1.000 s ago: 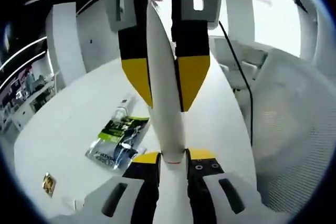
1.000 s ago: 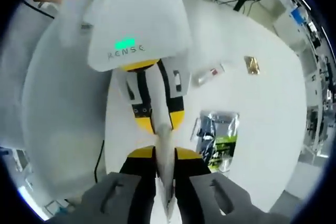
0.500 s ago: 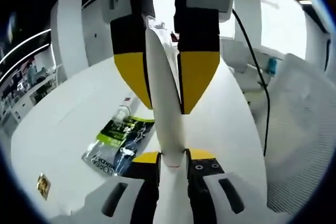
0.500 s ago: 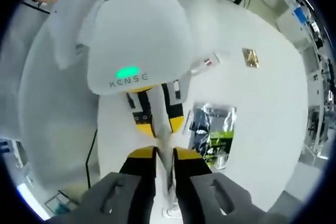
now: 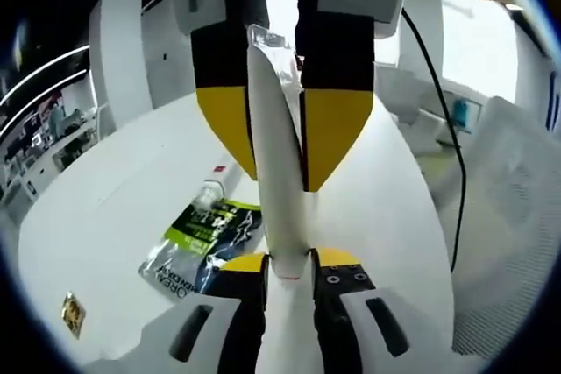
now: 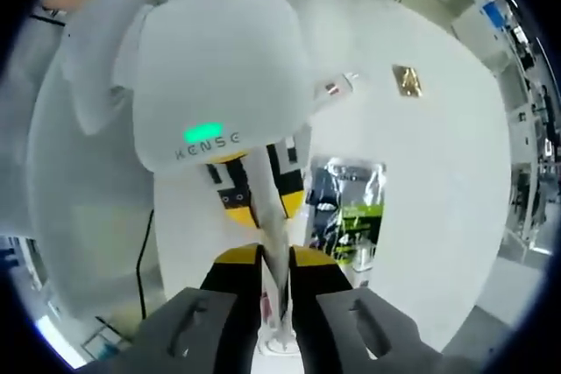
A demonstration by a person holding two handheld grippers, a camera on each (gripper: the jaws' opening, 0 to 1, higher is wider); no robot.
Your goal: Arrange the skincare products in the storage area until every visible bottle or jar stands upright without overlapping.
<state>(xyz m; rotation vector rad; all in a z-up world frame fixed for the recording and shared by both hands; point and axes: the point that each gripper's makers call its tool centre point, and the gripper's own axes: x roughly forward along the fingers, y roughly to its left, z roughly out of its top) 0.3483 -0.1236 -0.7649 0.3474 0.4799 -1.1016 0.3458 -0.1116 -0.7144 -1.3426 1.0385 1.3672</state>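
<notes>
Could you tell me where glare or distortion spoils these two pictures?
Left gripper view: the background behind the white tube is blown out white, and fisheye bends the table edge. Right gripper view: the foil sachet glints, and the left claw looms oversized.

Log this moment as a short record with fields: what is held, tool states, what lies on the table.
held item: white tube, gripped at both ends
left tool: shut on one end
right tool: shut on the other end
on table: green and black sachet lying flat, small clear tube beside it, gold packet apart
upright items: none seen
</notes>
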